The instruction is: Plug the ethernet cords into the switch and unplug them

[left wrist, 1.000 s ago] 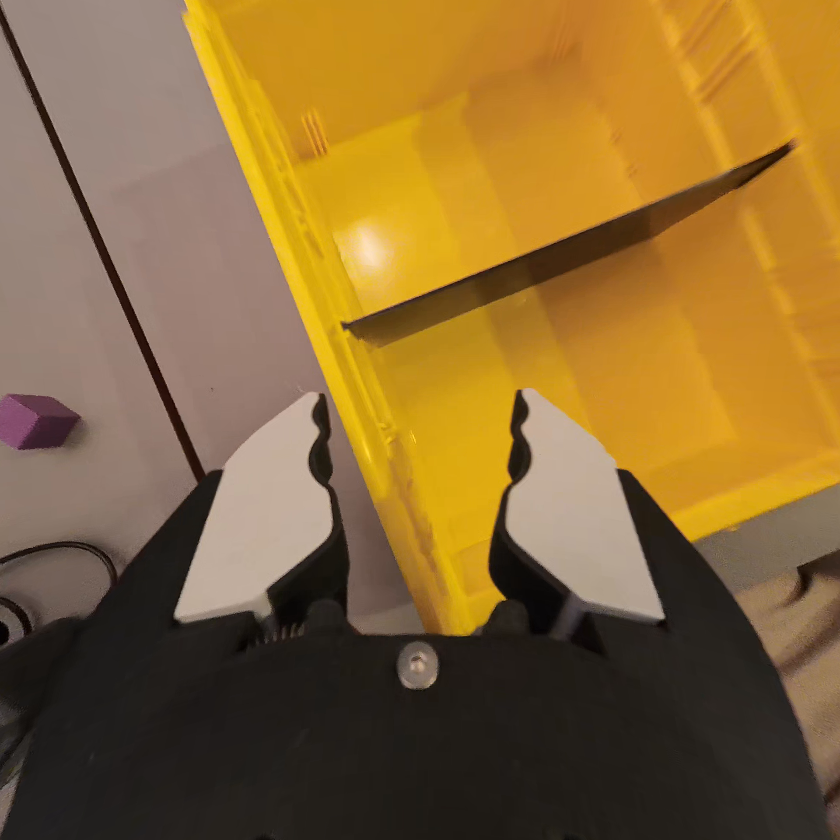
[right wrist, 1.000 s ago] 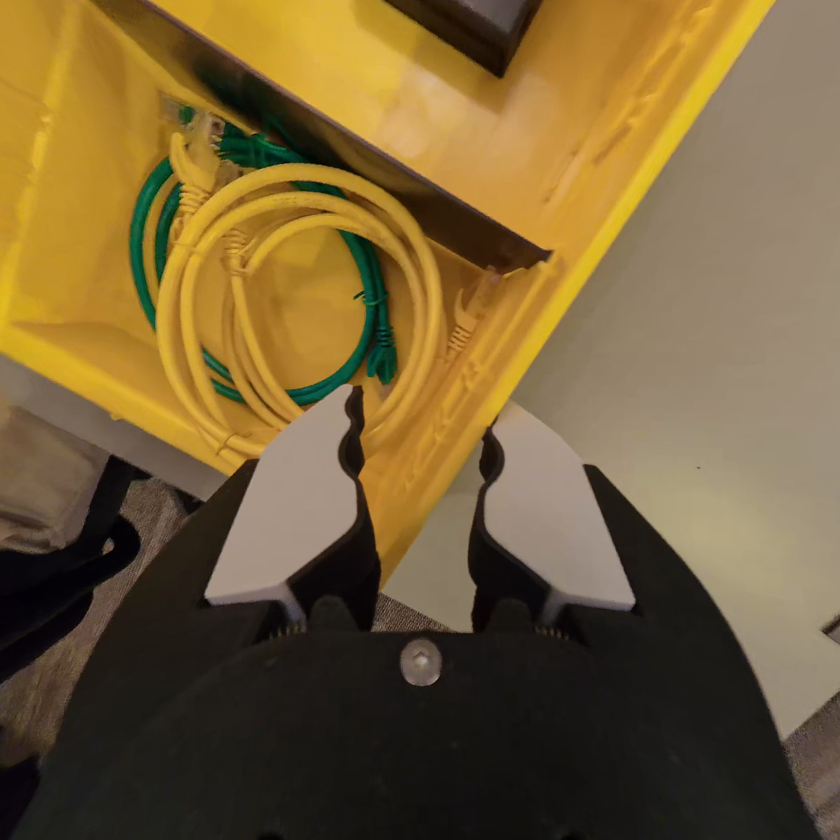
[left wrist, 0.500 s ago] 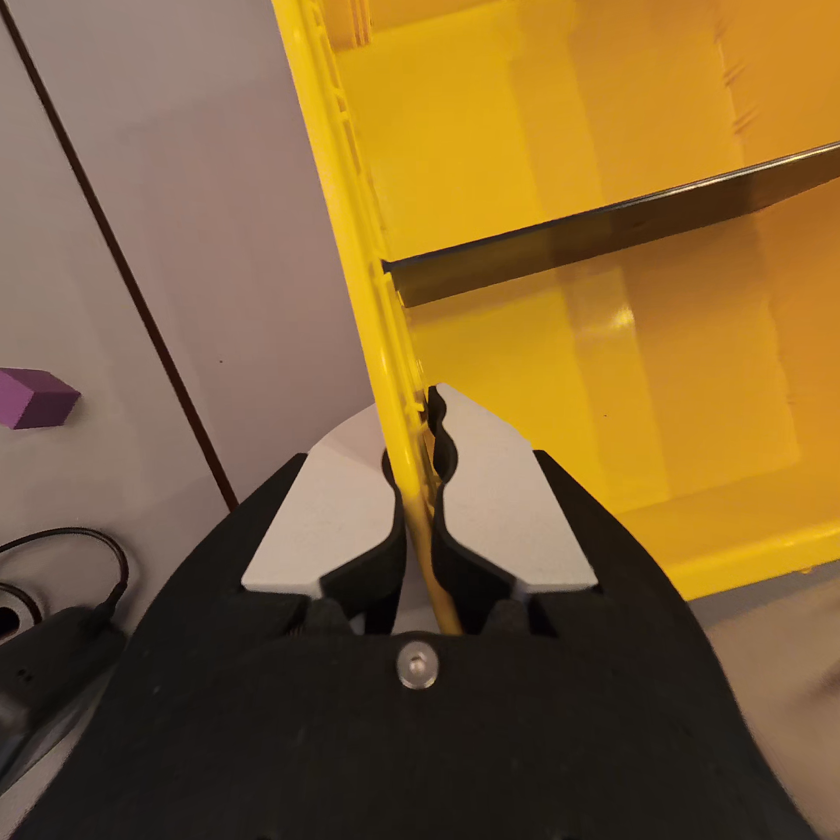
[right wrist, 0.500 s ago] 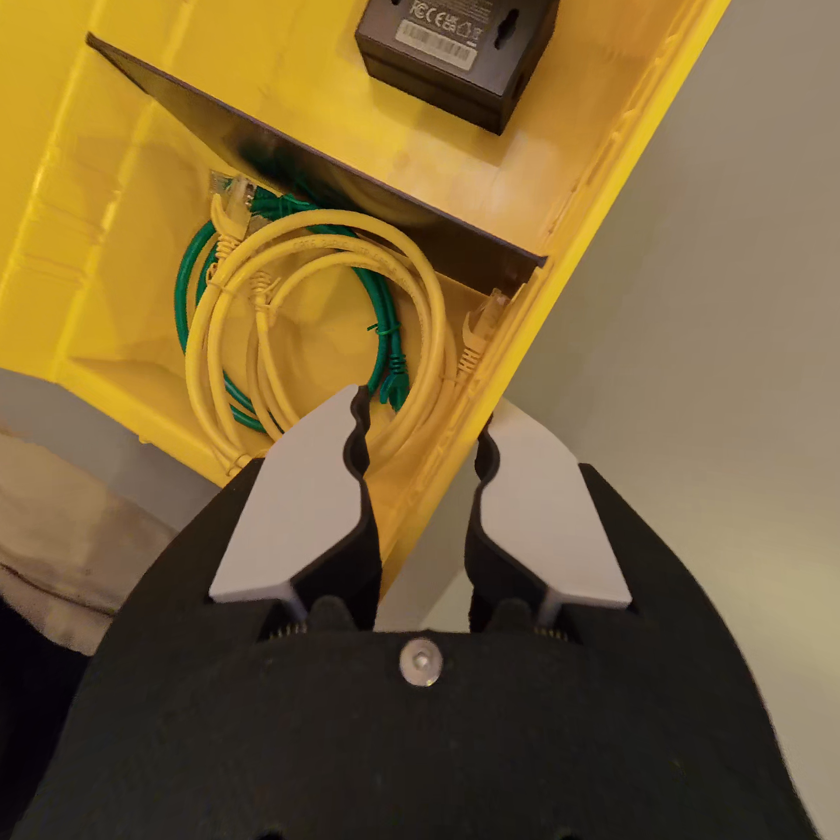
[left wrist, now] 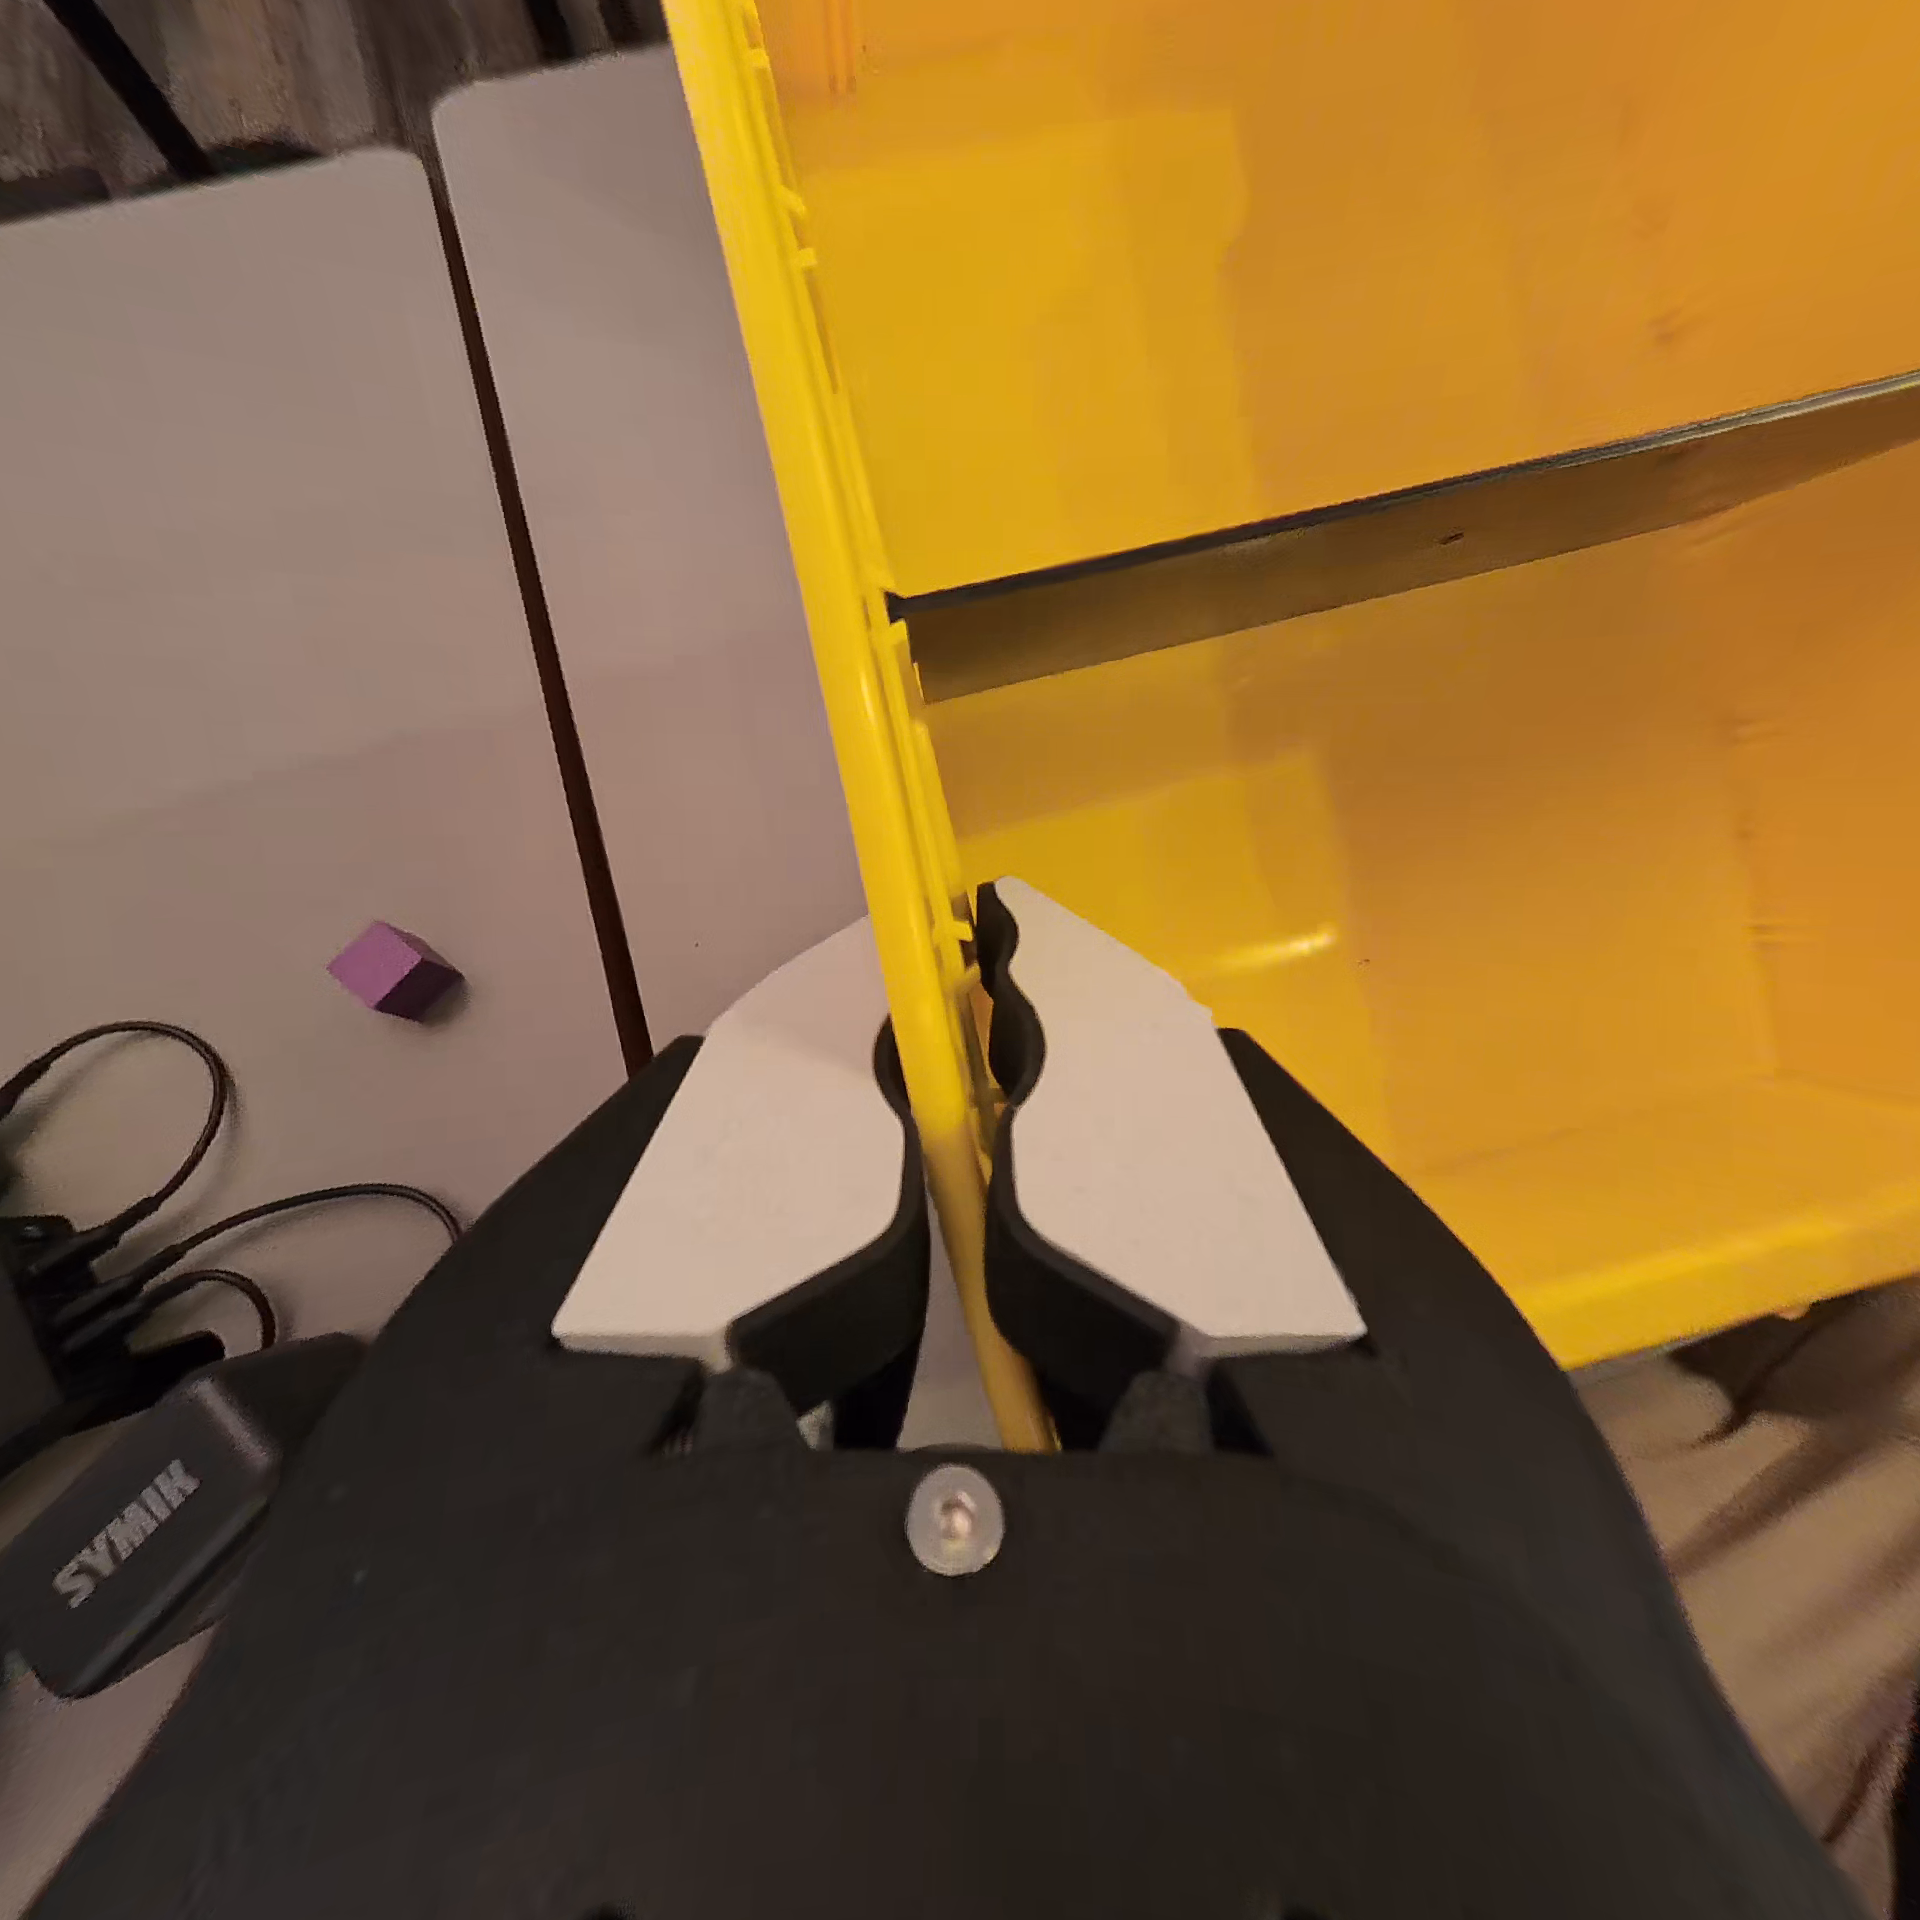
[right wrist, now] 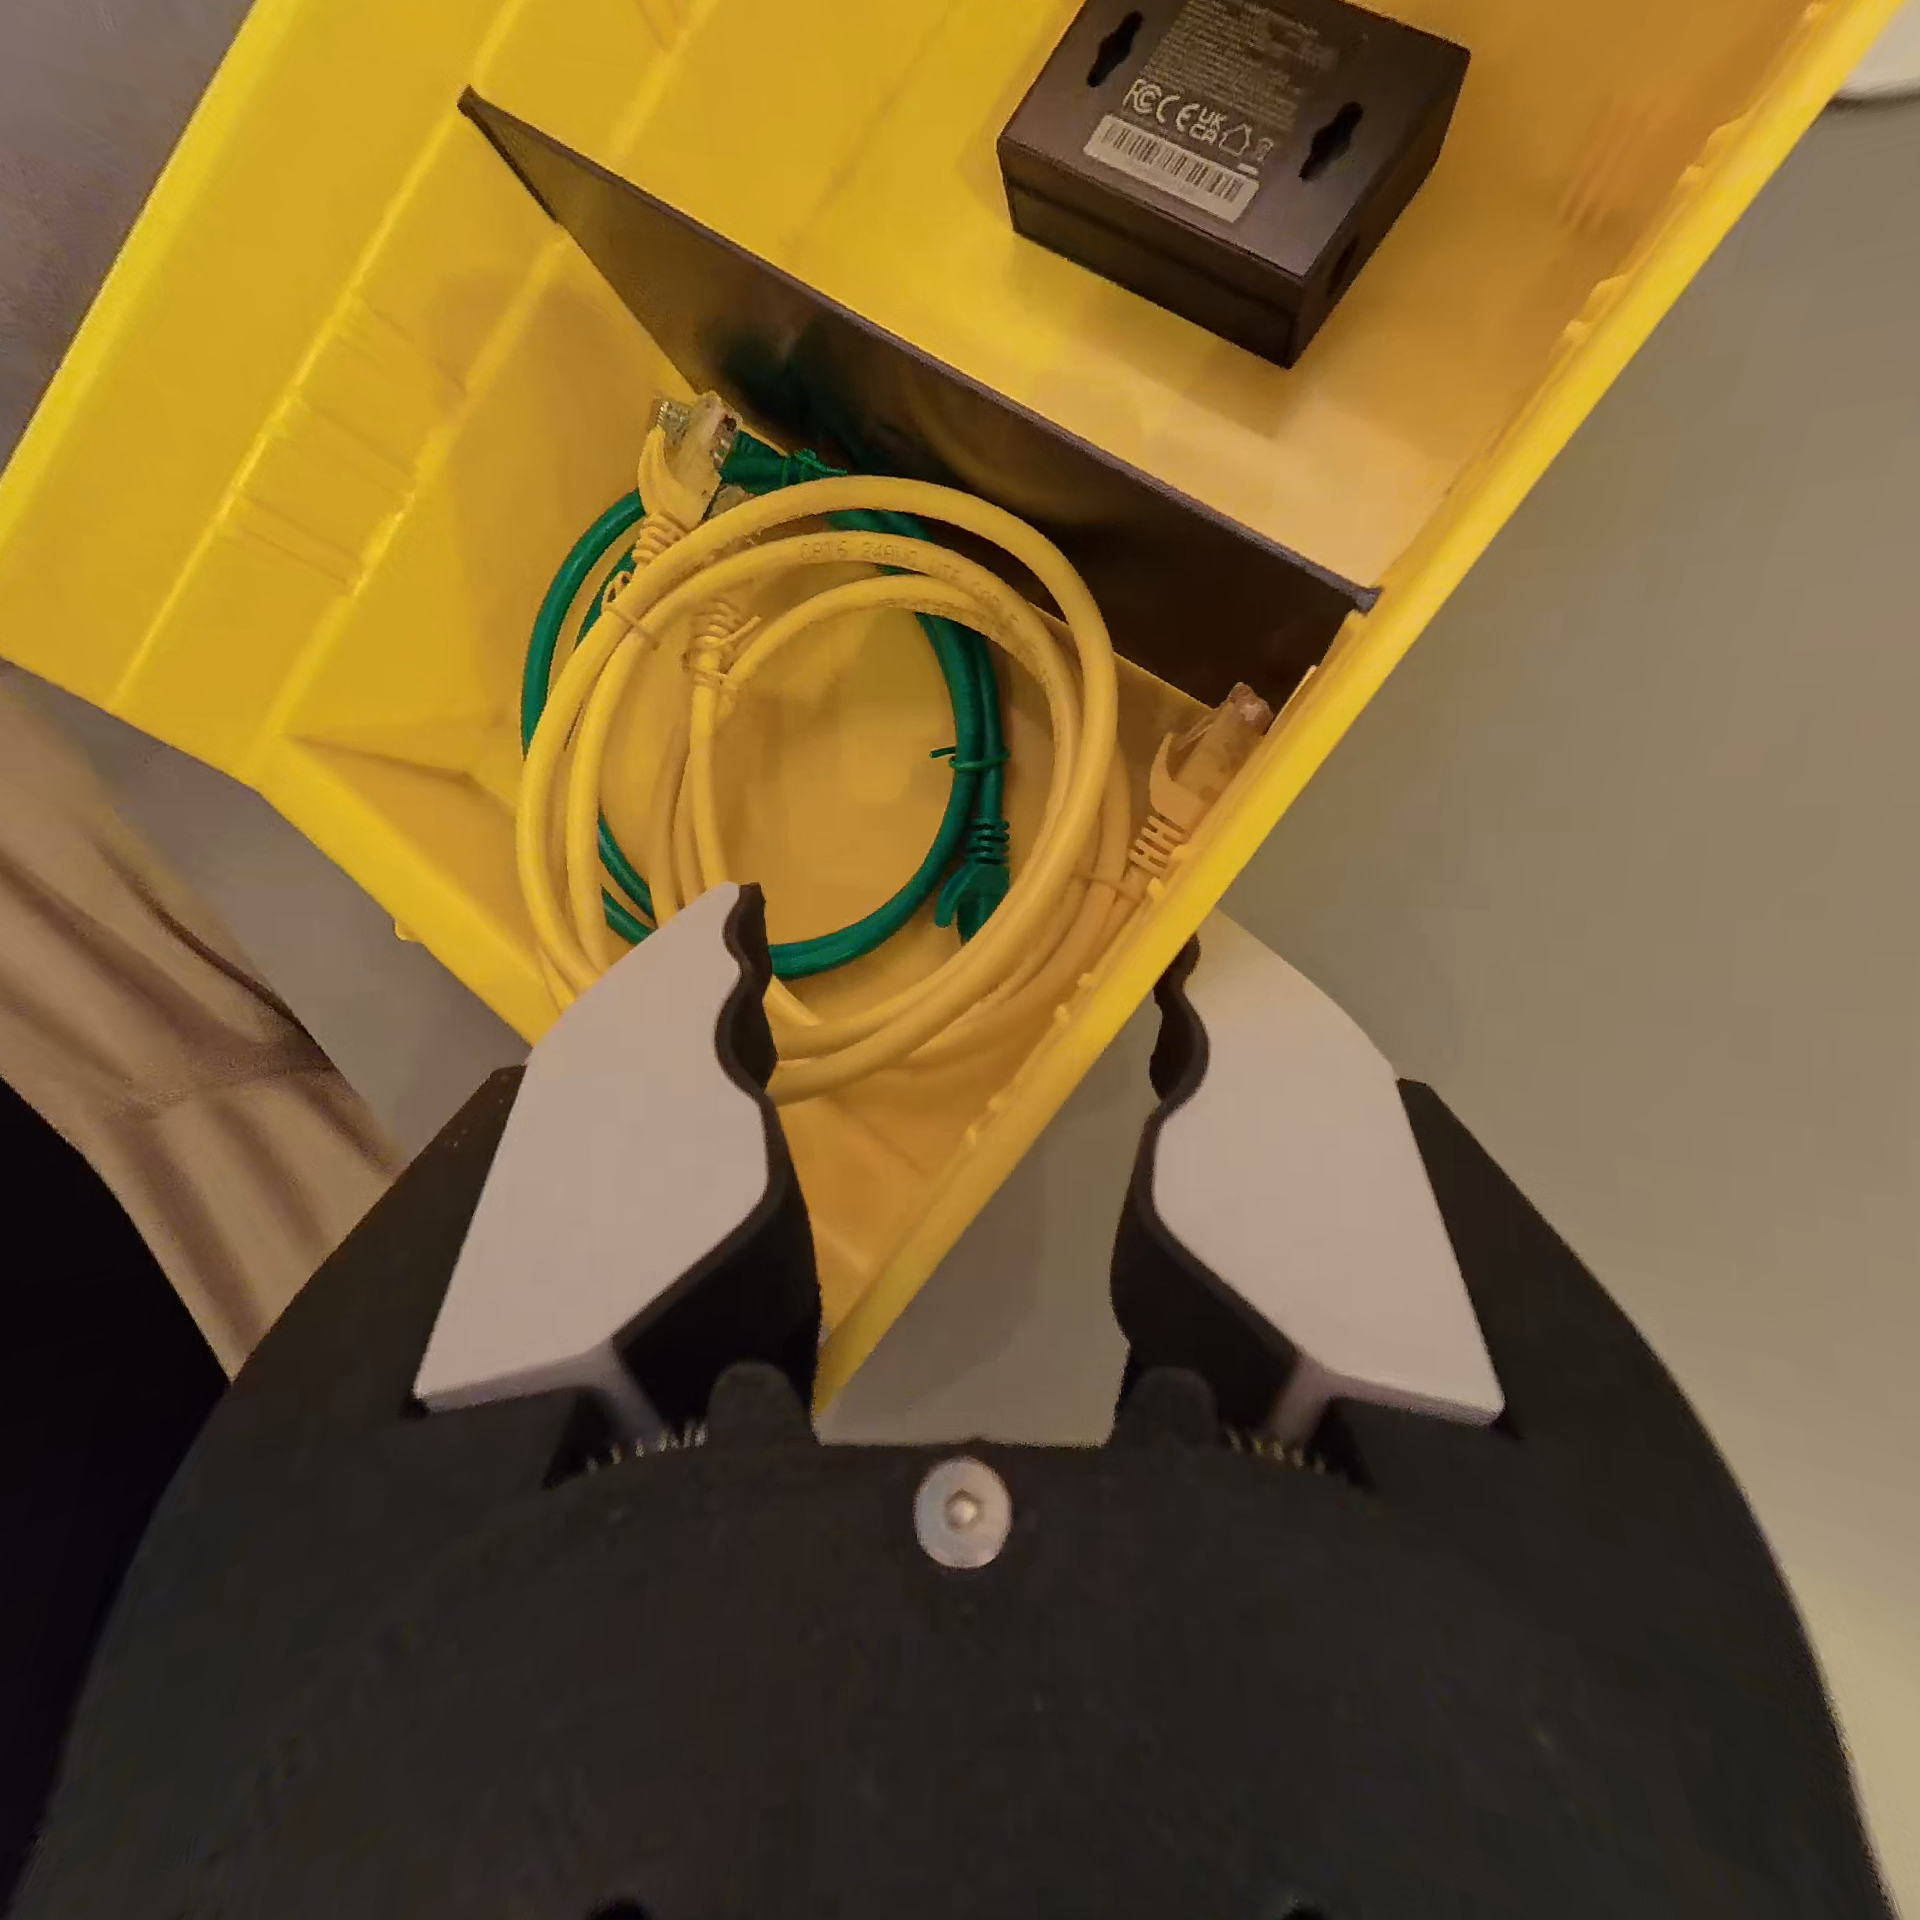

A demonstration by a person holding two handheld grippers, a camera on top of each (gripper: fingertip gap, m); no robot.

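Note:
A yellow bin (right wrist: 1455,520) with a black divider (right wrist: 935,416) holds the parts. The black switch (right wrist: 1226,177) lies bottom up in the far compartment. A coiled yellow ethernet cord (right wrist: 1081,727) and a green one (right wrist: 966,727) lie in the near compartment. My right gripper (right wrist: 961,935) is open and straddles the bin's right wall, its left finger above the yellow coil. My left gripper (left wrist: 961,966) is shut on the bin's left wall (left wrist: 831,520). The compartments in the left wrist view look empty.
The bin rests on a pale grey table (left wrist: 260,623) with a dark seam (left wrist: 540,623). A purple cube (left wrist: 395,971) and a black device with dark cables (left wrist: 125,1507) lie left of the bin. Carpet (left wrist: 1766,1507) shows below the table's near edge.
My left gripper closed on the bin's left wall and holds it. My right gripper opened wider and drew back, so the whole switch now shows.

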